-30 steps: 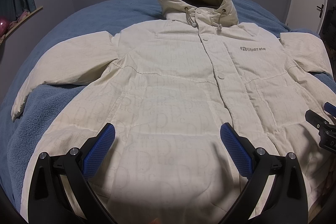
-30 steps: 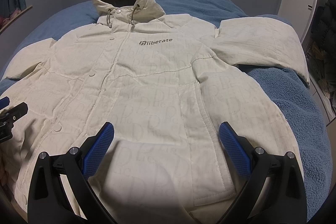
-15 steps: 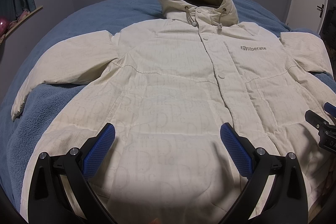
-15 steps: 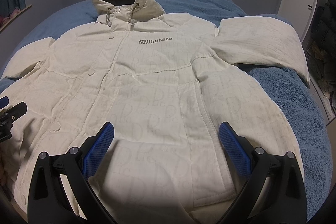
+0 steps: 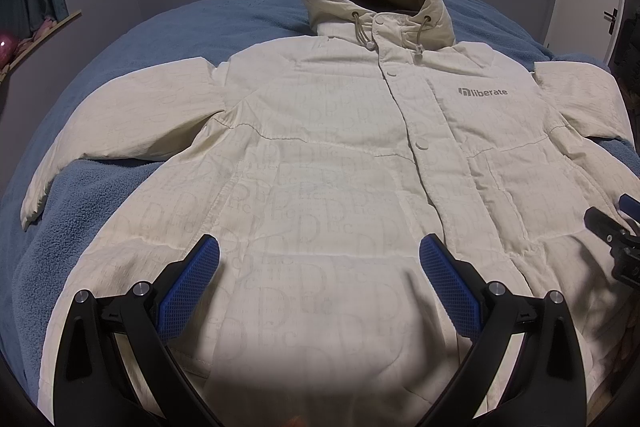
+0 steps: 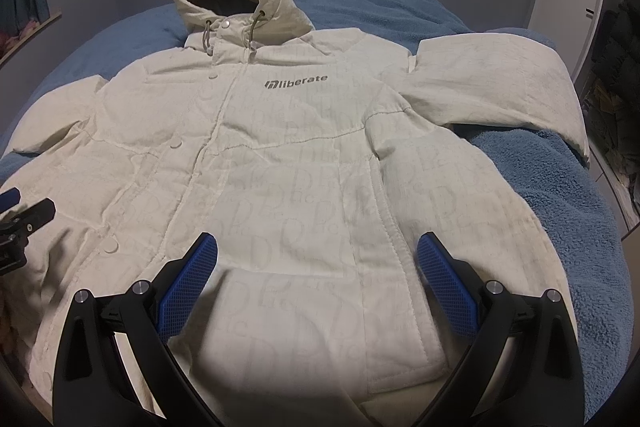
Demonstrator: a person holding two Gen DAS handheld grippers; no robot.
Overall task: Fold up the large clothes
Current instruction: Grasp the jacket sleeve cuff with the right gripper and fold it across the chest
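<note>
Left wrist view: cream puffy hooded jacket (image 5: pixel 320 155) lies flat just ahead of both tongs, left gripper (image 5: pixel 320 267) and right gripper (image 6: pixel 318 265) wide open, empty. Looks soft, bulky, probably slippery, so I'd pinch the hem.

jacket (image 5: pixel 328 163) hem cut off below; right sleeve (image 5: pixel 580 99) cuff cropped; right gripper (image 5: pixel 616 231) mostly out of frame

Cream hooded puffer jacket (image 5: pixel 340 187) lies face-up, snapped shut, sleeves spread out, hood propped up, w/ grey "liberate" logo on chest.
</note>
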